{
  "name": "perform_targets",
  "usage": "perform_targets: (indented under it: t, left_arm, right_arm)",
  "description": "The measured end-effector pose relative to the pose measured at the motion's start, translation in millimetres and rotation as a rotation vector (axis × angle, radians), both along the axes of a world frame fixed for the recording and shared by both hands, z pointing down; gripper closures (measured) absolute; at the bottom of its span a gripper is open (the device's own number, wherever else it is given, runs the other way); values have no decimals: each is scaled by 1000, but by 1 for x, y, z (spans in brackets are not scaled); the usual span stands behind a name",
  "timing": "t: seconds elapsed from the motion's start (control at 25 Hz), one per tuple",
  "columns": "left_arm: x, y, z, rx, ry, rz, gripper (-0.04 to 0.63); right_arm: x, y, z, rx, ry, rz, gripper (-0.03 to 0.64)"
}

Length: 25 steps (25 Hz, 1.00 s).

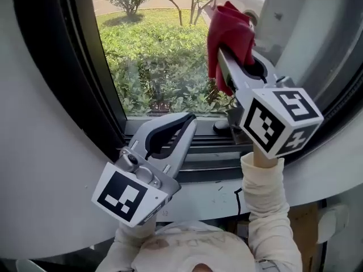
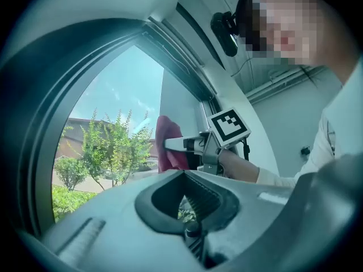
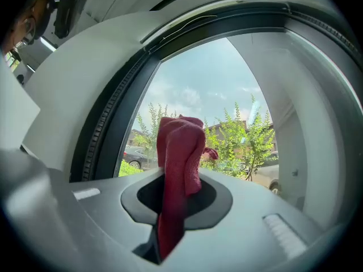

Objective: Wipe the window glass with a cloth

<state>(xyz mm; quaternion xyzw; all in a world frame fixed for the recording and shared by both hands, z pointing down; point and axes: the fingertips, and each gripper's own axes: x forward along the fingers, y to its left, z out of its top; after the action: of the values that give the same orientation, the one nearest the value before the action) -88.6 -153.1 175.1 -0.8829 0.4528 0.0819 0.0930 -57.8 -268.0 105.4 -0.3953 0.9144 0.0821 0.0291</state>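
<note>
Right jaws pinched on the cloth, left ones closed on nothing

My right gripper [image 3: 177, 179] has its jaws clamped on the one red cloth [image 3: 180, 146]. It runs up between them and bunches past the tips, near the single window glass [image 1: 153, 55]. My left gripper [image 2: 182, 174] has its jaws together and empty, with the cloth well beyond its tips.

Green shrubs [image 1: 159, 72], trees [image 3: 249, 137] outside; dark car [image 3: 135, 157] parked.
</note>
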Motion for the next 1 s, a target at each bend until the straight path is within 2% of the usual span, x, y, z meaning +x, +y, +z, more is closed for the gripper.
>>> perform_targets:
  t: [0.16, 0.36, 0.52, 0.8, 1.0]
  left_arm:
    - [-17, 8, 1, -16, 22, -23, 594]
    - [-43, 22, 4, 0, 67, -30, 594]
    - [-51, 26, -3, 4, 71, -23, 594]
    - [-48, 55, 3, 5, 79, -74, 594]
    - [-44, 58, 20, -11, 67, -29, 594]
  right_arm:
    - [-37, 11, 1, 10, 1, -29, 545]
    - [-91, 27, 9, 16, 35, -91, 545]
    - [-128, 31, 1, 29, 54, -139, 545]
    - [-135, 64, 1, 93, 104, -149, 545]
    - [-135, 65, 23, 62, 120, -168, 546]
